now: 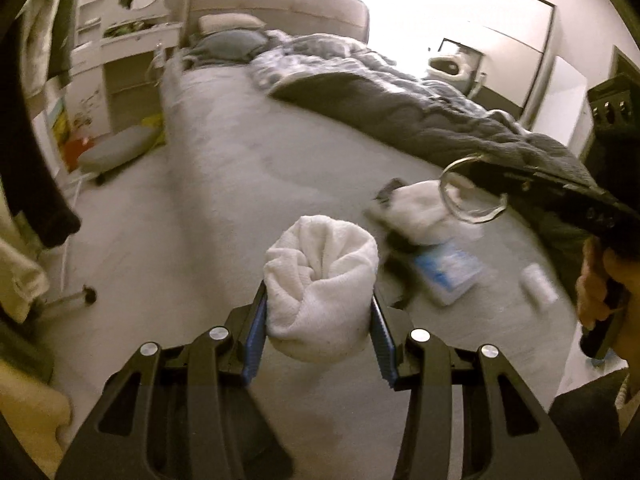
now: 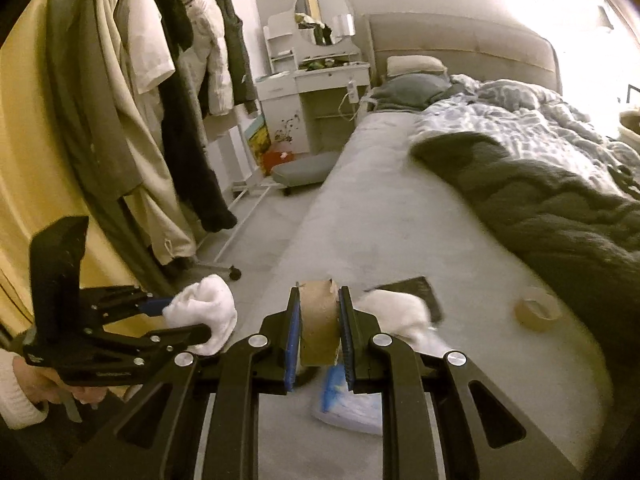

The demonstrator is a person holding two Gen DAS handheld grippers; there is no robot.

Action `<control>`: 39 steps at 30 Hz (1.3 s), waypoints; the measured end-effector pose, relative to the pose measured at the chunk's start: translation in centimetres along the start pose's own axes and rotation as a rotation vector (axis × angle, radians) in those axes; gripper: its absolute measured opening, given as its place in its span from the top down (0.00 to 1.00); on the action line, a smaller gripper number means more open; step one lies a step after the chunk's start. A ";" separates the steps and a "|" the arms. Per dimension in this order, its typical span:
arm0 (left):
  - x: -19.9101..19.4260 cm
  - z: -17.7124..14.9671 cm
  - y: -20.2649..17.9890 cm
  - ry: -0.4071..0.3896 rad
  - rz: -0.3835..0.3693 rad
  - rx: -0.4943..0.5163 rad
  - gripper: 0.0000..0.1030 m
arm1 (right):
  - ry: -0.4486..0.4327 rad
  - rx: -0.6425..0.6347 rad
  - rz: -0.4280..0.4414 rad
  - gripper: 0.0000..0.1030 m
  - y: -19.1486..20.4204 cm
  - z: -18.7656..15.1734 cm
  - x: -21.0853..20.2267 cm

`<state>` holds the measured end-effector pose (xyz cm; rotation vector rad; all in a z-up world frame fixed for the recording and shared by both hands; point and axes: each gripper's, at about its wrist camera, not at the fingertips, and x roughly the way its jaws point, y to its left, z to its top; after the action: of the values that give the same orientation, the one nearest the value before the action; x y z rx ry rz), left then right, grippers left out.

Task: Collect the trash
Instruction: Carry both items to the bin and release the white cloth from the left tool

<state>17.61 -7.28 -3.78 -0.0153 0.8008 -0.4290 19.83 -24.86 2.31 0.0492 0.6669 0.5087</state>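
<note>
Sitting clamped between jaws: rolled sock [image 1: 320,276]

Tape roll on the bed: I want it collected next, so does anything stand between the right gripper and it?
Nothing visible lies between. The tape roll sits alone on bare sheet beside the dark duvet, right of the white cloth. But the right gripper is already shut on a cardboard tube.

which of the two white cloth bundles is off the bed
The rolled white bundle clamped in the left gripper is lifted; the other white bundle lies on the bed.
</note>
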 end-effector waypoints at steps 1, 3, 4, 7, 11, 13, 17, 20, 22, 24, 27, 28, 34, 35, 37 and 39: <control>0.0 -0.3 0.7 0.007 0.012 -0.012 0.52 | 0.003 0.001 0.007 0.82 0.4 0.1 0.3; 0.2 -0.8 1.9 0.021 0.030 -0.030 0.52 | 0.008 0.003 0.026 0.82 1.5 0.4 1.1; 0.3 -1.3 2.8 0.030 0.045 -0.042 0.52 | 0.014 0.002 0.038 0.82 2.1 0.6 1.7; 0.9 -2.7 4.7 0.062 0.077 -0.068 0.52 | 0.025 0.012 0.077 0.82 3.8 1.1 3.0; 1.7 -4.7 6.8 0.116 0.112 -0.088 0.52 | 0.056 -0.012 0.108 0.82 6.6 1.4 5.0; 2.1 -5.6 7.8 0.143 0.125 -0.101 0.52 | 0.073 -0.020 0.119 0.83 7.8 1.3 5.9; 2.8 -7.3 9.9 0.203 0.123 -0.165 0.52 | 0.115 0.021 0.139 0.82 10.0 0.3 8.2; 3.4 -9.0 11.5 0.246 0.132 -0.208 0.52 | 0.158 0.009 0.149 0.82 12.2 -0.3 10.0; 3.8 -10.0 12.5 0.272 0.142 -0.238 0.52 | 0.177 0.000 0.158 0.82 13.3 -0.4 11.0; 4.0 -11.0 13.1 0.298 0.149 -0.261 0.52 | 0.197 0.001 0.167 0.82 14.3 -0.6 11.9; 4.7 -12.6 14.3 0.346 0.147 -0.305 0.52 | 0.232 0.002 0.171 0.82 15.3 -1.1 13.3; 5.0 -13.2 14.7 0.368 0.145 -0.317 0.52 | 0.243 0.003 0.173 0.82 15.4 -1.2 13.7; 5.6 -15.8 16.2 0.456 0.149 -0.351 0.49 | 0.325 0.039 0.177 0.82 16.6 -2.6 16.6; 5.5 -16.2 16.2 0.464 0.149 -0.354 0.47 | 0.339 0.041 0.174 0.82 16.8 -2.8 17.0; 5.2 -16.4 16.4 0.473 0.140 -0.358 0.46 | 0.361 0.051 0.171 0.82 17.0 -3.2 17.7; 4.8 -16.4 16.4 0.469 0.132 -0.359 0.38 | 0.389 0.064 0.169 0.82 17.2 -3.7 18.6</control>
<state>15.10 8.35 -21.41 -0.2003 1.3263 -0.1569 22.58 -1.53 -7.89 0.0686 1.0657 0.6675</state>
